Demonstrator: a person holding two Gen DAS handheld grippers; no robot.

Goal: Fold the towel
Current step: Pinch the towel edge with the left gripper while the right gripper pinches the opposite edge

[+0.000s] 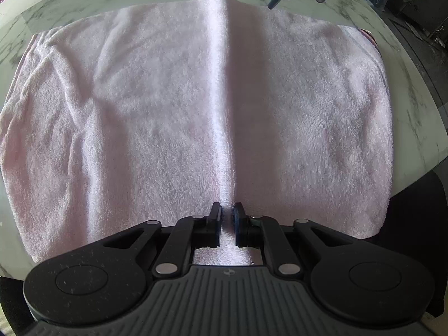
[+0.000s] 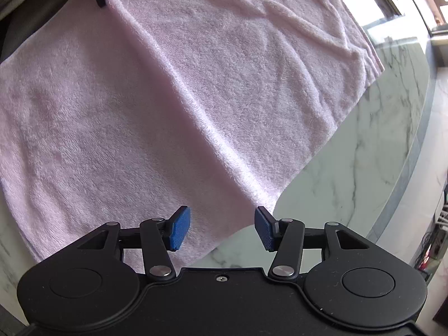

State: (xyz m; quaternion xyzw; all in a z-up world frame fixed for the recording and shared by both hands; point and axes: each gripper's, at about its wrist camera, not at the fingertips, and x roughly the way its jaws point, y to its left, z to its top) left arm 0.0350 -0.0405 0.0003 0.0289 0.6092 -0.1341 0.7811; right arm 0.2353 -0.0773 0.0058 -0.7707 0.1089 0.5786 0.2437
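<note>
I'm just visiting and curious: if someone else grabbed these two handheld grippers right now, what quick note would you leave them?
Left gripper: shut, pinching a raised ridge at the near edge of the fluffy pale pink towel.
Right gripper: open, holding nothing, hovering over the towel's far end of that ridge and the white marble table.
Done: towel spread flat, middle crease pinched up at one end.
Left: grip the ridge's other end, then fold.

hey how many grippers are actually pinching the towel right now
1. The left gripper is shut on a raised ridge at the towel edge. The right gripper is open over the opposite edge, gripping nothing.
</note>
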